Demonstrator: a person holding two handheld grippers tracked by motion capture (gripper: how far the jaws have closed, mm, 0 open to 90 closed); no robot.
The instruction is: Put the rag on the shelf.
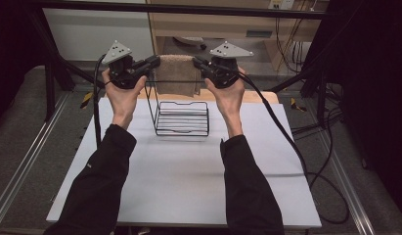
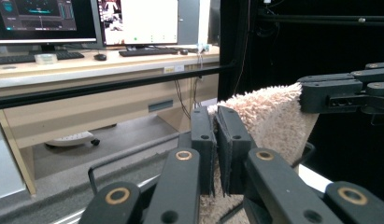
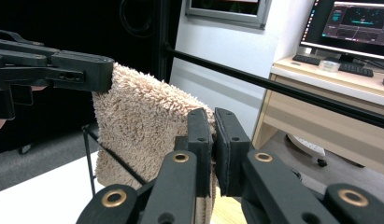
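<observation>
A beige fluffy towel [image 1: 176,73] hangs stretched between my two grippers, above the back of a black wire rack [image 1: 181,120] on the white table [image 1: 189,171]. My left gripper [image 1: 156,60] is shut on the towel's left top corner, and in the left gripper view its jaws [image 2: 215,140] pinch the towel [image 2: 269,116] edge. My right gripper [image 1: 195,60] is shut on the right top corner, and its jaws [image 3: 213,140] clamp the towel [image 3: 143,121]. Each gripper view shows the other gripper, the right gripper [image 2: 304,95] in one and the left gripper [image 3: 108,72] in the other, holding the far corner. A thin rack wire [image 3: 119,161] crosses the towel's lower part.
A black frame bar [image 1: 189,9] runs across behind the towel. Beyond it stands a wooden desk [image 2: 87,70] with monitors and keyboards. Cables [image 1: 286,137] trail over the table's right side. White table surface lies in front of the rack.
</observation>
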